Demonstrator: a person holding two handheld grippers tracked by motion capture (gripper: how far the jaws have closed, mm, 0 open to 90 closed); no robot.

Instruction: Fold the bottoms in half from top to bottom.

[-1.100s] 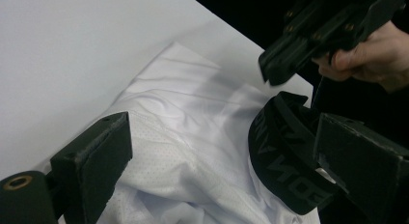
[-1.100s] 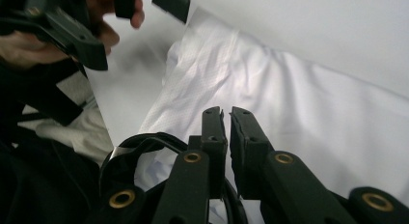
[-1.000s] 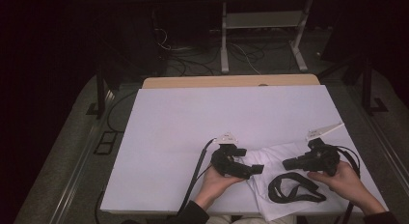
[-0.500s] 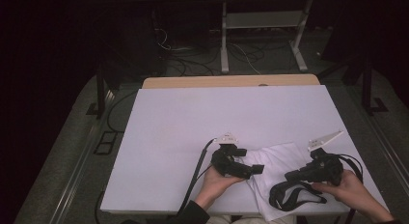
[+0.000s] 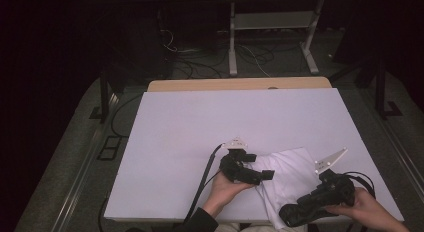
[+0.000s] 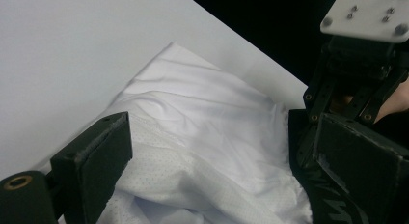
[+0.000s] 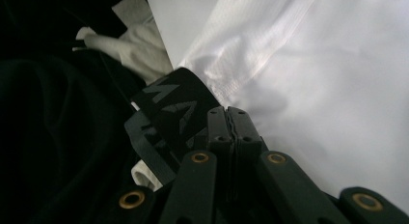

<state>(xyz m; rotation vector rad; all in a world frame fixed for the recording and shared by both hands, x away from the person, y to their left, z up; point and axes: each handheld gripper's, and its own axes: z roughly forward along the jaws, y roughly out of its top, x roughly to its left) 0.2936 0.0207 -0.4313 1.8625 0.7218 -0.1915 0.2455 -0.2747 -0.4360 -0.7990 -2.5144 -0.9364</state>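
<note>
— Since the right gripper (image 5: pixel 300 209) came down towards the near edge of the white table top (image 5: pixel 225 122), what's different on your screen?

— From the high view, the black elastic waistband (image 5: pixel 286 215) no longer lies as an open loop. It's bunched up under that gripper, right at the table's near edge. I'd say that means I've got hold of it and can start pulling the garment straight.

— Are you sure it's gripped?

— Fairly. In the right gripper view the right gripper (image 7: pixel 229 119) has its jaws clenched flat together, and the waistband (image 7: pixel 178 108), with its grey lettering, runs in at their tip. How much of it is pinched I can't make out, because the jaws cover the spot.

— And the left?

— The left gripper (image 5: pixel 259 165) hasn't budged. Its jaws stand wide apart over the crumpled white mesh-and-cotton garment (image 6: pixel 207 113), grasping nothing. The garment (image 5: pixel 287 174) lies between my two grippers, near the front right of the table.

— Anything you can't read?

— The garment's near end is cut off at the table's edge. In the right gripper view, the dark mass at left is too dim to name.
</note>
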